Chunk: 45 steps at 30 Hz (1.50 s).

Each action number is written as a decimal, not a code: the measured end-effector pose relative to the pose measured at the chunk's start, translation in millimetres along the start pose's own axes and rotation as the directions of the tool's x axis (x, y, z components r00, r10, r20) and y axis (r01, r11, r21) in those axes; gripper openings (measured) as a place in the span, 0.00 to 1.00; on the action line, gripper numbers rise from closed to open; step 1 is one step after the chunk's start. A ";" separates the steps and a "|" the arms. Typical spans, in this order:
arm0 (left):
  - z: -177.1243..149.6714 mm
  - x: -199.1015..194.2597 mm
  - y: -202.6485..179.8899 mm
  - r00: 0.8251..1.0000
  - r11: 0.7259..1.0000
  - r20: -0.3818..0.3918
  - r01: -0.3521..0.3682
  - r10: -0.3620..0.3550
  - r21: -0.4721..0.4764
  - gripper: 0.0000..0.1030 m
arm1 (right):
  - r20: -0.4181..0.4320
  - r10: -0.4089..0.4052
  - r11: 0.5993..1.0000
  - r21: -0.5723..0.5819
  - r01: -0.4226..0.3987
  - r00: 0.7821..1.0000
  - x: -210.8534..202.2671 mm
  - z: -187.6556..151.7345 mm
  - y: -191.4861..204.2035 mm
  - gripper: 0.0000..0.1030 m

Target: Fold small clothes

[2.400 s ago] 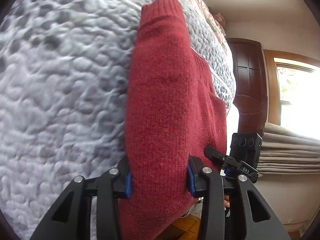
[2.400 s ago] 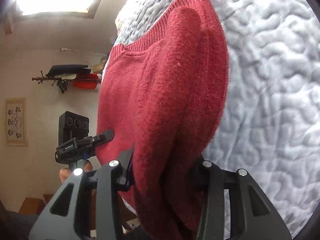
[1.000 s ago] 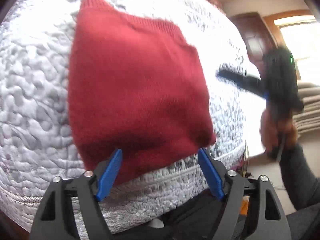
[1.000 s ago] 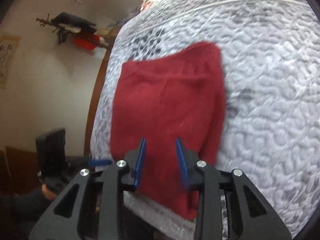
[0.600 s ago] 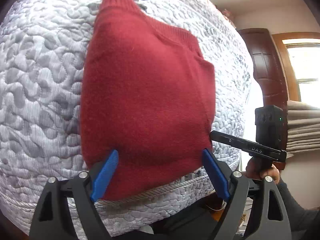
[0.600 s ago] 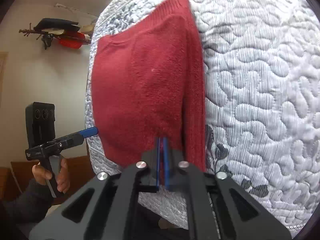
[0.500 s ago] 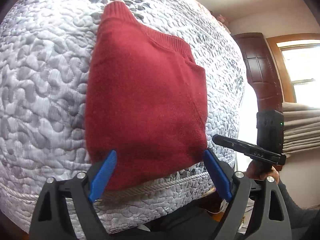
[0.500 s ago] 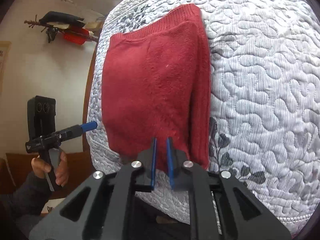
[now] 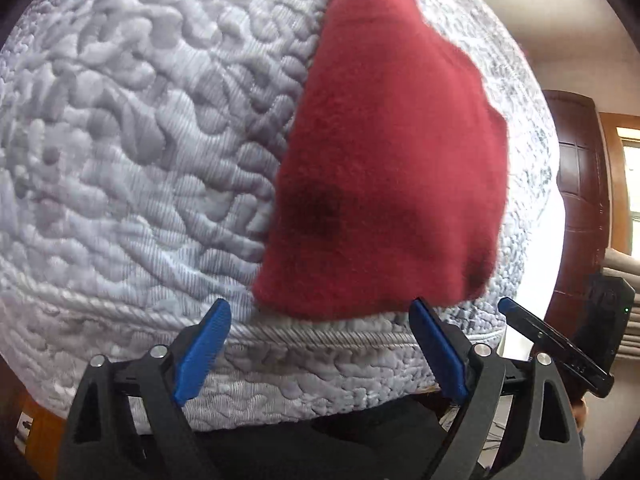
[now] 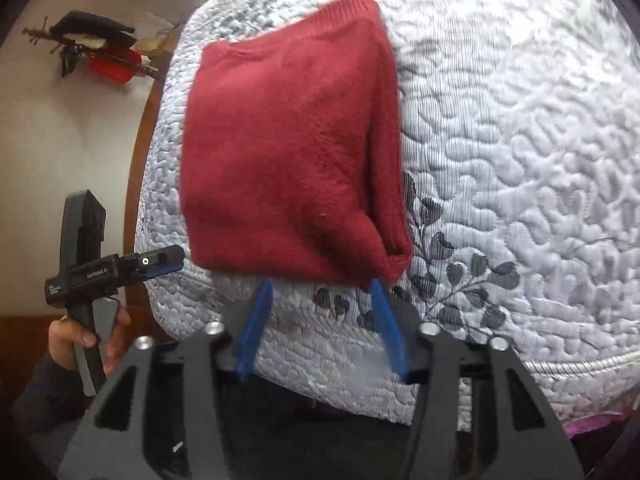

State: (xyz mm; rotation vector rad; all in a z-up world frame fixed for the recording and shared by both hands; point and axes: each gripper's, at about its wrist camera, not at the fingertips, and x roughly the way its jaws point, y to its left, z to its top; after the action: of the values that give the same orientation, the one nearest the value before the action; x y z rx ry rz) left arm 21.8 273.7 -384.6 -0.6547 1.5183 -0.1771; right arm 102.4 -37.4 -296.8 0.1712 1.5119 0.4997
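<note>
A folded red knitted sweater [image 9: 392, 168] lies flat on the white quilted mattress [image 9: 132, 152], close to its front edge. My left gripper [image 9: 320, 316] stands open just short of the sweater's near edge, nothing between its blue pads. In the right wrist view the same sweater [image 10: 292, 152] lies ahead with its ribbed hem at the far end. My right gripper [image 10: 322, 292] is open, its blue fingertips just below the sweater's near fold and not touching it. Each gripper also shows in the other's view: the right gripper [image 9: 560, 352] and the left gripper [image 10: 156, 264], held by a hand [image 10: 80, 340].
The mattress [image 10: 520, 160] has a corded seam [image 9: 320, 336] along its front edge and a grey leaf print [image 10: 460, 280]. A dark wooden door [image 9: 580, 208] stands at the right. A wall rack with dark and red items [image 10: 100, 48] hangs at the left.
Both grippers let go of the sweater and pulled back towards the mattress edge. The right gripper shut briefly, then opened wide. The left view swung so the sweater sits further right.
</note>
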 end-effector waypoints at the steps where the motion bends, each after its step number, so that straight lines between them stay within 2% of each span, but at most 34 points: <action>1: -7.9 -17.2 -7.5 1.000 1.000 0.019 0.004 -0.004 0.014 0.88 | 0.029 -0.046 0.998 -0.033 0.046 0.999 -20.6 -5.8 16.1 0.73; 2: -16.4 -36.1 -15.8 0.999 1.000 0.042 0.007 -0.008 0.027 0.91 | 0.057 -0.082 0.995 -0.055 0.085 0.995 -38.4 -12.5 28.7 0.87; 3: -25.9 -54.9 -24.0 0.998 0.999 0.068 0.002 -0.005 0.039 0.94 | 0.082 -0.127 0.988 -0.072 0.133 0.989 -55.4 -18.5 42.3 0.94; 5: -43.8 -96.4 -46.0 0.989 0.996 0.146 -0.026 0.013 0.091 0.96 | 0.133 -0.209 0.970 -0.098 0.222 0.969 -89.2 -30.8 60.6 0.94; 9: -67.5 -171.4 -84.5 0.954 0.976 0.290 -0.134 0.080 0.172 0.96 | 0.227 -0.258 0.947 -0.132 0.292 0.939 -140.9 -51.4 91.8 0.95; 12: -78.4 -223.6 -109.2 0.931 0.960 0.352 -0.178 0.093 0.217 0.96 | 0.292 -0.295 0.925 -0.154 0.349 0.910 -176.2 -56.7 115.9 0.95; 16: -112.2 -277.6 -147.3 0.882 0.925 0.460 -0.258 0.107 0.279 0.96 | 0.376 -0.280 0.913 -0.180 0.365 0.884 -222.0 -67.2 143.1 0.96; 20: -142.2 -306.9 -177.6 0.851 0.905 0.520 -0.277 0.076 0.321 0.96 | 0.422 -0.240 0.924 -0.178 0.340 0.874 -261.8 -83.3 162.3 0.96; 22: -153.3 -316.3 -187.2 0.852 0.914 0.521 -0.250 0.051 0.319 0.96 | 0.445 -0.243 0.920 -0.174 0.350 0.862 -277.2 -91.0 170.0 0.96; 24: -158.7 -320.8 -195.0 0.851 0.924 0.523 -0.224 0.031 0.311 0.96 | 0.453 -0.229 0.929 -0.163 0.332 0.862 -288.4 -95.1 172.6 0.96; 27: -165.4 -317.7 -209.7 0.839 0.906 0.543 -0.259 0.040 0.334 0.96 | 0.467 -0.237 0.930 -0.146 0.338 0.852 -298.6 -100.6 175.3 0.96; 33: -171.1 -298.7 -218.6 0.865 0.903 0.500 -0.242 0.035 0.356 0.96 | 0.458 -0.264 0.932 -0.105 0.347 0.849 -296.8 -107.1 169.6 0.96; 38: -174.3 -297.9 -211.6 0.864 0.907 0.501 -0.244 0.043 0.343 0.96 | 0.439 -0.318 0.925 -0.053 0.377 0.841 -288.0 -111.1 160.9 0.96; 45: -171.8 -294.9 -199.7 0.875 0.917 0.481 -0.234 0.054 0.322 0.96 | 0.429 -0.321 0.925 -0.048 0.376 0.844 -280.7 -111.8 160.3 0.97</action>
State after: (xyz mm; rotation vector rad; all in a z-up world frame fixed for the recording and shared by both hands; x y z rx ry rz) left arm -107.9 208.3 -16.7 -0.2450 1.0222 -0.1709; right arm -35.0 -33.8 16.4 -0.1005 1.0540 0.2435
